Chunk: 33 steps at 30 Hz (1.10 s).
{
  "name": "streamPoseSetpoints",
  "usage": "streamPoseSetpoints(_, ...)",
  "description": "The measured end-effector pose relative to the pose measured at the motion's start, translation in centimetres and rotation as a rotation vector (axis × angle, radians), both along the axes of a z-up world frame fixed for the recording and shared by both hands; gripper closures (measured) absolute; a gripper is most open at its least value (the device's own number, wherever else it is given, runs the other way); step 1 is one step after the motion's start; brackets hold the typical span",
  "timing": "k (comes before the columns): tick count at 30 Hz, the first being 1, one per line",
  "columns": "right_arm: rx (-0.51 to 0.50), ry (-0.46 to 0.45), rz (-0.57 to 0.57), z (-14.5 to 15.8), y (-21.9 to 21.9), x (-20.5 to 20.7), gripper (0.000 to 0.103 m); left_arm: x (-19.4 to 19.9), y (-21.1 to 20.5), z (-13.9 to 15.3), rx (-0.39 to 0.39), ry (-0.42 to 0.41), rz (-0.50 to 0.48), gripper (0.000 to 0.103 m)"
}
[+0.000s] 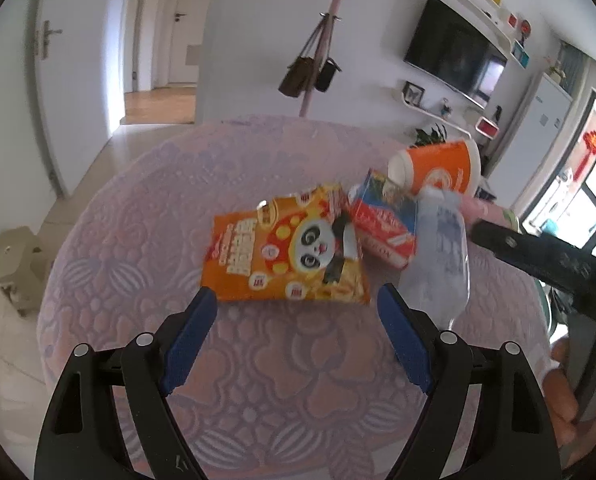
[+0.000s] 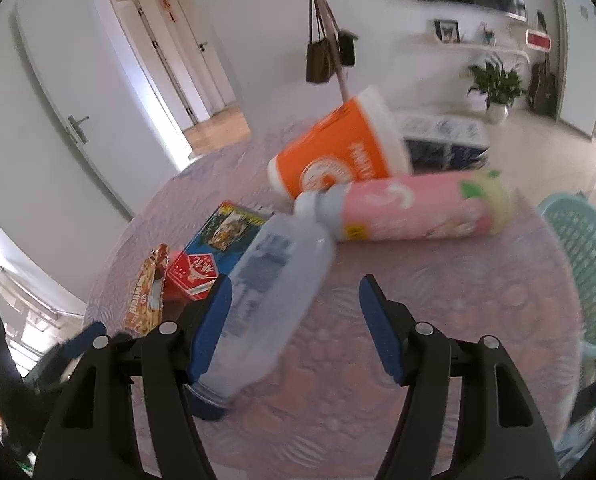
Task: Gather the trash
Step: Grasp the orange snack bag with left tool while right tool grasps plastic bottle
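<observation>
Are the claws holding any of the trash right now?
No. The left claw is open in front of the snack bag. The right claw is open with the bottle lying partly between its fingers, ungripped.

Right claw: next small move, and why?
Probably ease the right claw left and down over the clear plastic bottle, then close. The bottle lies on its side on the table, by the claw's left pad, not centred between the open fingers; the green basket waits to the right.
</observation>
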State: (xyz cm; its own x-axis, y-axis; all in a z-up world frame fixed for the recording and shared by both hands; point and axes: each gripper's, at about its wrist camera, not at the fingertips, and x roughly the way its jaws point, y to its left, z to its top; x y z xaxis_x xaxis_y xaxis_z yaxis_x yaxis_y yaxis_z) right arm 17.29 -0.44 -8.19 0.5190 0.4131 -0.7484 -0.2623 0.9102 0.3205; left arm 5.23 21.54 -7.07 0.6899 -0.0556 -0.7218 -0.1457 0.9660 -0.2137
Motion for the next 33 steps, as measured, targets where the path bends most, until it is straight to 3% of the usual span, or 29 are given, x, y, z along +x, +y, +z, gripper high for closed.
streamPoseSetpoints(5,-0.031,0.055,-0.001,-1.8,2.8,1.3,0.028,0.6,-1.0,-0.9,0.08,0.033,-0.055,0.023)
streamPoseSetpoints(8,-0.068,0.076,0.012,-2.6,3.8,1.8,0.028,1.2,-1.1,-1.3,0.058,0.04,-0.067,0.023)
streamPoseSetpoints(12,-0.098,0.059,0.033,-2.2,3.7,1.8,0.034,2.3,-1.7,-1.8,0.07,0.066,-0.078,0.023)
streamPoseSetpoints(16,-0.116,0.058,0.065,-2.0,2.4,1.5,0.041,3.4,-2.7,-2.5,0.13,0.105,-0.074,0.023)
streamPoseSetpoints(21,-0.186,0.02,0.087,-1.8,2.0,0.8,0.042,4.2,-3.3,-2.6,0.176,0.134,-0.048,0.023)
streamPoseSetpoints(24,-0.175,0.017,0.086,-1.9,1.2,0.6,0.042,4.7,-3.1,-2.6,0.175,0.139,-0.016,0.025)
streamPoseSetpoints(28,-0.161,0.015,0.098,-1.8,0.2,0.3,0.043,4.6,-2.5,-2.5,0.155,0.124,0.016,0.046)
streamPoseSetpoints(30,-0.148,0.009,0.105,-1.8,-0.2,0.0,0.045,4.3,-2.0,-2.4,0.121,0.116,0.007,0.064)
streamPoseSetpoints(31,-0.142,0.005,0.11,-1.7,-0.4,-0.2,0.046,4.0,-1.8,-2.4,0.104,0.11,0.006,0.068)
streamPoseSetpoints(33,-0.144,-0.008,0.115,-1.5,-0.7,-0.4,0.047,3.6,-1.5,-2.4,0.067,0.094,-0.006,0.089)
